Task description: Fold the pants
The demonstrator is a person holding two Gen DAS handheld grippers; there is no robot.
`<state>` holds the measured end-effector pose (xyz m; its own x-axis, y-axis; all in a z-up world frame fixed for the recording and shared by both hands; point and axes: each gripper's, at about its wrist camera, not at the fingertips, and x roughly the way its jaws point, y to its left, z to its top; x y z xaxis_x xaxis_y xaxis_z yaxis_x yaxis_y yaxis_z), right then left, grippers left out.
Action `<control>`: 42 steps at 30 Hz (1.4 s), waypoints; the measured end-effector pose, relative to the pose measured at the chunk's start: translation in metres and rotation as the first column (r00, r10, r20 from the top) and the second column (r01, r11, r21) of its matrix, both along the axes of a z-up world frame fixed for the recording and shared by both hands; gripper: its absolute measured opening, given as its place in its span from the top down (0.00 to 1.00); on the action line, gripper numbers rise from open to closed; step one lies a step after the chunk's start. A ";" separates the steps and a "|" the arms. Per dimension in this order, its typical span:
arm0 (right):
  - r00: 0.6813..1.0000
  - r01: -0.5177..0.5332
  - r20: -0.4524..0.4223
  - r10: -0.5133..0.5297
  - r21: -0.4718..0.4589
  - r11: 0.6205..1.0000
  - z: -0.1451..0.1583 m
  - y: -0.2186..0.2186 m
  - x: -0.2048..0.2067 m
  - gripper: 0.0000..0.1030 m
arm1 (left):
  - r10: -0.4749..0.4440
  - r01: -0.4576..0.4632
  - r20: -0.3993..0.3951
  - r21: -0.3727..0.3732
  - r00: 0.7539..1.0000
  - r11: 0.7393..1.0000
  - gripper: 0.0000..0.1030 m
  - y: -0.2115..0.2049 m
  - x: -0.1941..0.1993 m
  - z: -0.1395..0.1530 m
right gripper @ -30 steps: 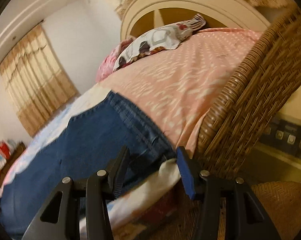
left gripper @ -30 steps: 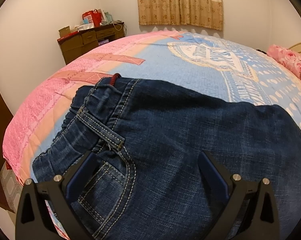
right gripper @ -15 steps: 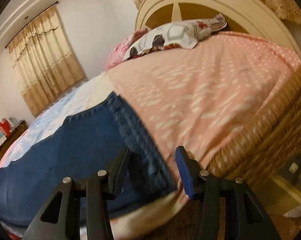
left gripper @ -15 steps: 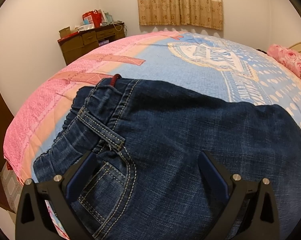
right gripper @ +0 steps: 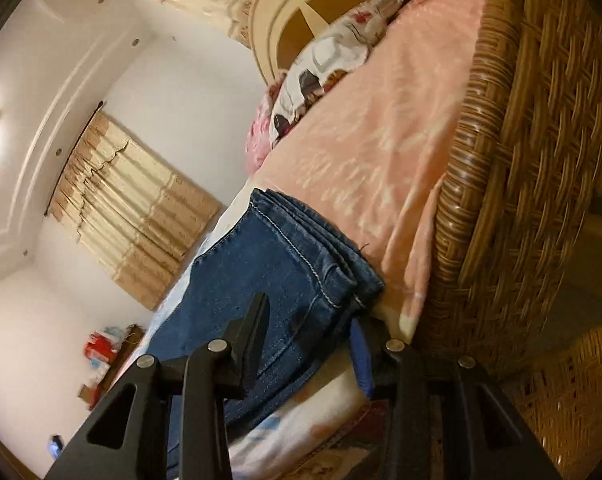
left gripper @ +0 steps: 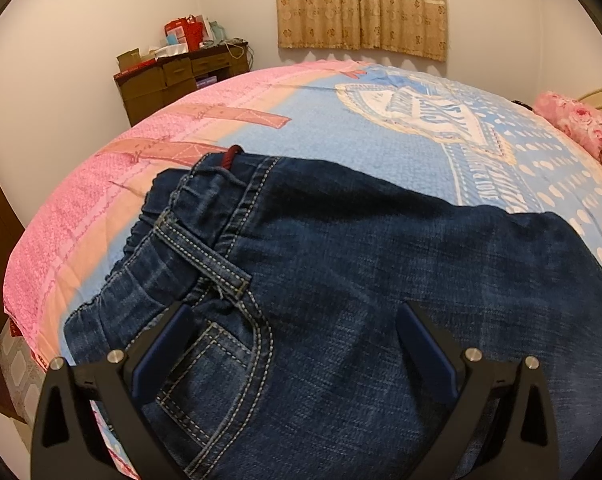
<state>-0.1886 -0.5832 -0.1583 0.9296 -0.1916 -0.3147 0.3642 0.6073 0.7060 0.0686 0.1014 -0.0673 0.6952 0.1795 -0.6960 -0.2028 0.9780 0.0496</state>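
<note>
Dark blue jeans (left gripper: 341, 280) lie flat on the bed, with the waistband, a belt loop and a front pocket at the left in the left wrist view. My left gripper (left gripper: 293, 312) hovers open over the pocket area, its fingers wide apart and gripping nothing. In the right wrist view the stacked leg hems (right gripper: 325, 256) lie at the bed's near edge. My right gripper (right gripper: 309, 316) is rolled sideways and straddles the corner of the hems. Its jaws are closing with the denim between them, and the pads do not visibly press on it.
The bedspread (left gripper: 361, 136) is blue and pink, with a pink blanket (right gripper: 381, 140) and pillows (right gripper: 325, 60) near the headboard. A wicker chair (right gripper: 521, 160) stands close on the right of the hems. A wooden dresser (left gripper: 173, 76) sits against the far wall under curtains (left gripper: 361, 4).
The right gripper has rolled sideways, dropped toward the hems and narrowed its jaws around them. The left gripper and the waistband have stayed put.
</note>
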 end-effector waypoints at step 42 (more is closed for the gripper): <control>0.633 -0.727 -0.470 0.615 -0.634 0.264 0.053 0.526 0.184 0.52 | 0.119 -0.094 0.144 -0.167 0.982 0.981 0.00 0.163 -0.066 0.012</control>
